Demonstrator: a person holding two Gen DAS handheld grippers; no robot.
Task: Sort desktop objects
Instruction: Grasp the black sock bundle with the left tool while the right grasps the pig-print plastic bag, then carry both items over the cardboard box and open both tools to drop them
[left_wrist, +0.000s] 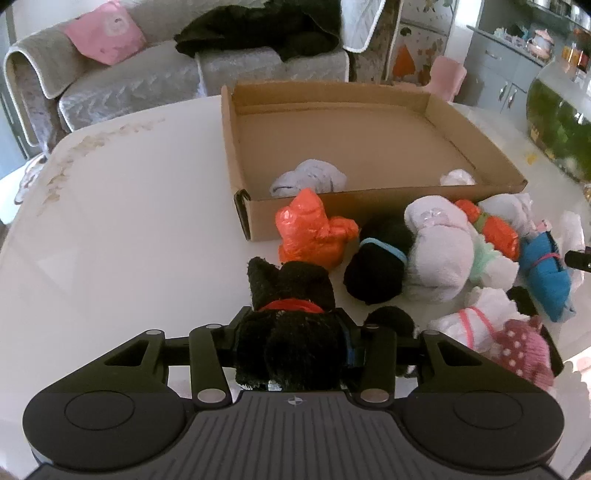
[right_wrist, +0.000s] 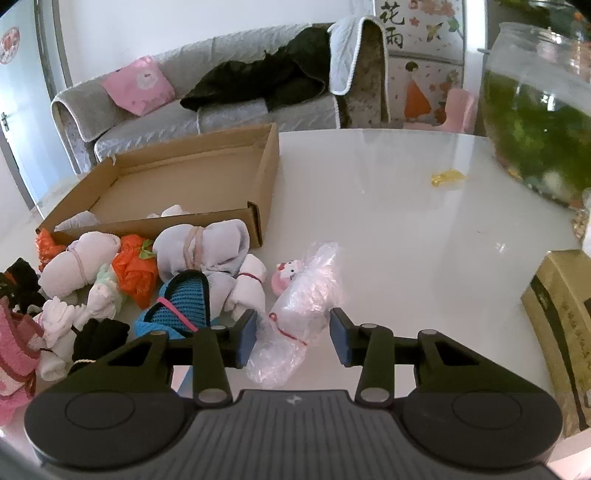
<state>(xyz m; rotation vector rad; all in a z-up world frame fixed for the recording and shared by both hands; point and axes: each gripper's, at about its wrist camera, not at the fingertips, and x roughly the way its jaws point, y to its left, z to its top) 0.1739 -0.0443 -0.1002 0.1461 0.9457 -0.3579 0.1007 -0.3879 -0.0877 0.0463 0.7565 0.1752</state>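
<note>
**Ana:** Closest to the left camera, the left gripper (left_wrist: 291, 347) has its pads pressed into a black fuzzy bundle (left_wrist: 290, 314) tied with a red band. The jaws sit fairly narrow and the fabric bulges out above them.

**Ben:** How should that handle?

**Ana:** Soft and light, I'd judge. It squashes instead of slipping, so a grip across the middle near the band looks sound. Nothing fragile about it.

**Ben:** And the other side?

**Ana:** The right gripper (right_wrist: 292, 338) straddles a clear plastic bag (right_wrist: 295, 314) lying on the white table (right_wrist: 406, 221). One pad seems to meet the film; the other shows a gap, so I call it not yet clamped.

**Ben:** Tricky item?

**Ana:** Probably: thin, slick, crinkly film that may slide or collapse. Taking it at the pink tie, where it bunches, seems safest.

**Ben:** Poses?

**Ana:** Both grippers tilt down toward the table. The cardboard box (left_wrist: 369, 206) lies beyond the pile, already holding two pale bundles, and looks like the likely destination.
</note>
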